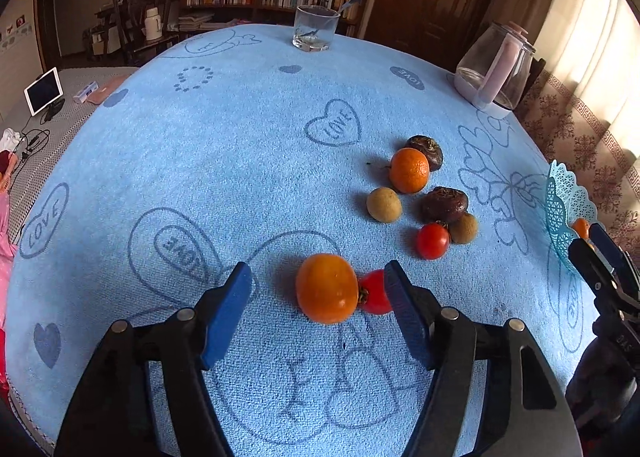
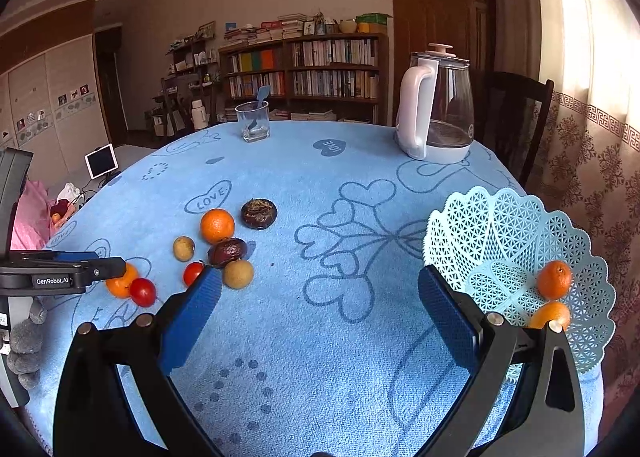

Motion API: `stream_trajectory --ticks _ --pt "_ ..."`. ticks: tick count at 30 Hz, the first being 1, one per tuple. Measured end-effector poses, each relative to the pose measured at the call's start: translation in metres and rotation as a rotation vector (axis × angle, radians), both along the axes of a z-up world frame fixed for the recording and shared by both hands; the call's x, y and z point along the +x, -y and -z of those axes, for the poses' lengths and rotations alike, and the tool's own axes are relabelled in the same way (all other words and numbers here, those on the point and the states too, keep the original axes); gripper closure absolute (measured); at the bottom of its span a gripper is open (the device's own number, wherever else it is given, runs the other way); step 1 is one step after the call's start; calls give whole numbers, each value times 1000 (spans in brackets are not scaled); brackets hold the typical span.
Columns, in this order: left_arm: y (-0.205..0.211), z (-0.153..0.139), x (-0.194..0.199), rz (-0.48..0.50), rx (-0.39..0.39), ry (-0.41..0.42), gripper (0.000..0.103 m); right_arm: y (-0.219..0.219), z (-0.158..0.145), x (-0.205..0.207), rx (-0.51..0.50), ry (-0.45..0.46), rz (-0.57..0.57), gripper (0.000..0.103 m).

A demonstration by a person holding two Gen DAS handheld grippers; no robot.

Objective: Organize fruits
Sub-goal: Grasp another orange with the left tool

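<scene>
One blue tablecloth (image 2: pixel 340 337), bookshelf (image 2: pixel 304 69), curtain (image 2: pixel 592 137)

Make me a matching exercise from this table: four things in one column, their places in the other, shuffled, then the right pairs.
Things:
1. glass tumbler
2. kettle
3. two oranges
4. large orange fruit

Places:
A. in the lattice basket
B. between the left gripper's jaws
C. far edge, a spoon inside
D. far right, by the curtain

Pairs: 1-C, 2-D, 3-A, 4-B
</scene>
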State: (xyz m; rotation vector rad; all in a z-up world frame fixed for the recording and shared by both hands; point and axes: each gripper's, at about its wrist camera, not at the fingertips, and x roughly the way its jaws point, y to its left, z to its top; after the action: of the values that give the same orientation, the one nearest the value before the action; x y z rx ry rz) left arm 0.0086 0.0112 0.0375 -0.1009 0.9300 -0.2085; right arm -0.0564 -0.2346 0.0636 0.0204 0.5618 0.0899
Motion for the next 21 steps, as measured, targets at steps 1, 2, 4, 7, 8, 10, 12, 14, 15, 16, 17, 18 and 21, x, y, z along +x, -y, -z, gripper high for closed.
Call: stream_trajectory --ticks 1,2,4,7,8,10,12,14,15,16,17,18,21 --pt "1 2 0 7 -4 -7 39 0 0 0 0 -1 0 3" --pt "2 4 0 12 -8 -15 43 0 1 1 0 -3 -1 3" --pt "4 9 -1 17 -21 -29 47 0 1 1 0 -4 -2 3" --pt "2 10 -1 26 -54 -25 51 -1 2 0 -4 -5 -5 3" --pt "1 10 -1 30 -63 -24 54 -1 2 0 -4 -6 -7 3" --pt "-1 11 -1 33 -84 -23 58 -2 3 1 -4 -9 -11 3" --pt "-3 12 -2 34 -97 -20 60 -4 3 1 -4 -10 -19 3" --pt "-6 13 -2 37 -107 -21 66 -5 3 0 -2 -10 -26 3" --pt "-7 13 -2 40 -119 -26 68 -5 3 0 -1 -10 -28 3" --pt "-10 14 -2 40 -134 -27 68 -6 3 0 2 -11 -31 3" --pt "-13 14 -2 39 -146 -29 69 -6 3 -1 6 -12 -34 3" --pt "-15 13 -3 34 -153 -28 69 -6 3 -1 10 -13 -36 3" --pt "-23 8 -3 19 -156 -12 69 -7 4 -1 36 -25 -47 3"
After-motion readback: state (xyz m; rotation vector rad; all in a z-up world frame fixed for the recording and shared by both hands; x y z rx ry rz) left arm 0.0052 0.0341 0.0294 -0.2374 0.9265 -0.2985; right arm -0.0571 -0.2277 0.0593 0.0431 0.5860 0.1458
